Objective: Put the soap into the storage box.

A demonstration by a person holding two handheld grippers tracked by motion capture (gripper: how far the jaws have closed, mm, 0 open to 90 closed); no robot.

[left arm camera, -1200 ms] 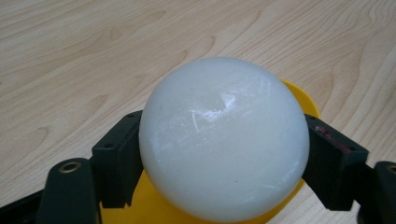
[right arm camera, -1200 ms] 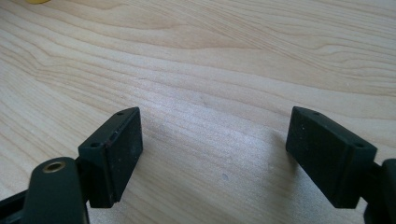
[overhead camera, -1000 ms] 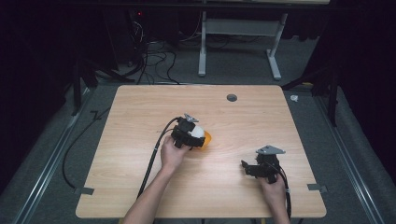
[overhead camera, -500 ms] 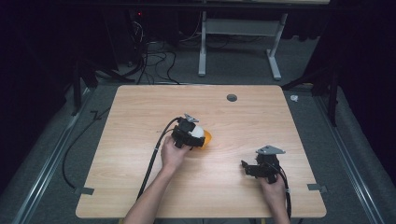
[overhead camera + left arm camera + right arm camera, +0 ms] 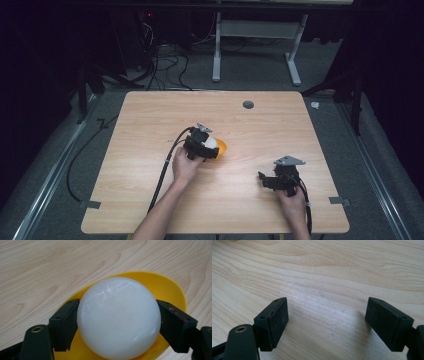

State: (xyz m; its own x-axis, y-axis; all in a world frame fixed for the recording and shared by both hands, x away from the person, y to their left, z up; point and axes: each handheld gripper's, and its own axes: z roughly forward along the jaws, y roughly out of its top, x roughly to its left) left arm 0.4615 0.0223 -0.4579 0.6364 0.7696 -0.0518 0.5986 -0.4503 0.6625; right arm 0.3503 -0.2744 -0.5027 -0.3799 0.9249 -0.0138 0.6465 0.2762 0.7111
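Nothing has moved since the earlier frame: both grippers sit where they were. Left gripper (image 5: 117,322) is clamped on the white ball (image 5: 118,317), one pad on each side, over the yellow bowl (image 5: 172,290) mid-table (image 5: 150,125). Right gripper (image 5: 325,325) rests spread wide on bare wood, well apart.

White ball (image 5: 118,317) over yellow bowl (image 5: 165,285)
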